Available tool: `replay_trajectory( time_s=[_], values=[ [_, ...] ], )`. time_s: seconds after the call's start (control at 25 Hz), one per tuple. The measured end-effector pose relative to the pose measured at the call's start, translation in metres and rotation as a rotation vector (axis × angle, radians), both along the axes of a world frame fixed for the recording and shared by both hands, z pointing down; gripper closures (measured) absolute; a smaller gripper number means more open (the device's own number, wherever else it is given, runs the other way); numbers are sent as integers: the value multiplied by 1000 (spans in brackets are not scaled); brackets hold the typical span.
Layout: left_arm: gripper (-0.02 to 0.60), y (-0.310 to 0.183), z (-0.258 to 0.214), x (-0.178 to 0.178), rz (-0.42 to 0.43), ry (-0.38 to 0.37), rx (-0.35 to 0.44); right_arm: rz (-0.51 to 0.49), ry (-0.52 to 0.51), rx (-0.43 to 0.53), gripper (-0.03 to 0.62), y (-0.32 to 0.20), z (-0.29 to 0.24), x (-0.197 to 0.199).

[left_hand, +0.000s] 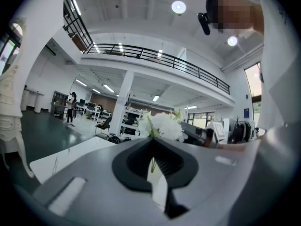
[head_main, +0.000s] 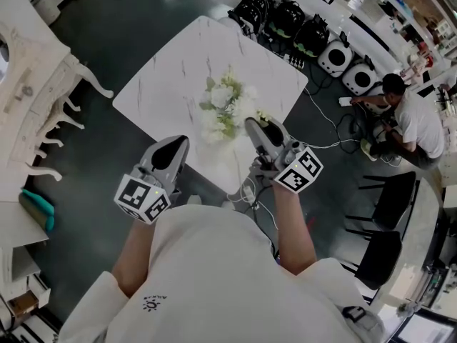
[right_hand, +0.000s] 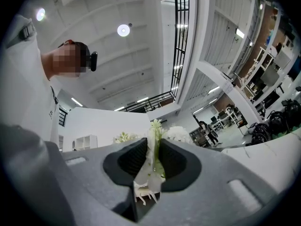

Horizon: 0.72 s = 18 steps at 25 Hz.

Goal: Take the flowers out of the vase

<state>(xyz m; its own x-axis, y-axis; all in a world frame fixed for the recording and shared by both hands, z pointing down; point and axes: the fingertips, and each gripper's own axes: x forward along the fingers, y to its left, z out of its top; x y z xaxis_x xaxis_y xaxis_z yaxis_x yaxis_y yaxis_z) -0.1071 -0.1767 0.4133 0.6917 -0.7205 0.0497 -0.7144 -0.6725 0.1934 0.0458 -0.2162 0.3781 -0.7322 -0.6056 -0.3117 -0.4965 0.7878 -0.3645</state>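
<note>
The flowers (head_main: 227,109), a white bunch with green leaves, stand on the marble desk (head_main: 171,70) just ahead of my right tool (head_main: 255,127) and a little off to the right of my left one. From above, the blooms cover the vase, so I cannot see it or how many stems sit in it. My right tool (right_hand: 153,142) is clamped narrow on one pale sprig (right_hand: 153,157), which runs up between the pads with its tip showing above them. The rest of the bunch is just beyond. My left tool (head_main: 178,144) sits apart from the bunch, near the desk's edge. Its tips (left_hand: 153,142) are together and hold nothing. Well off to the right tool's side, a person (head_main: 410,116) sits on the floor.
</note>
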Motion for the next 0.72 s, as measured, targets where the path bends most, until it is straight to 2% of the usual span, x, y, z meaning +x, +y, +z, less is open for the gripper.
replay_trajectory(
  time_s=[0.72],
  values=[
    [592, -9, -10, 9, 21, 9, 14, 27, -40, 51, 514, 3, -51, 14]
  ],
)
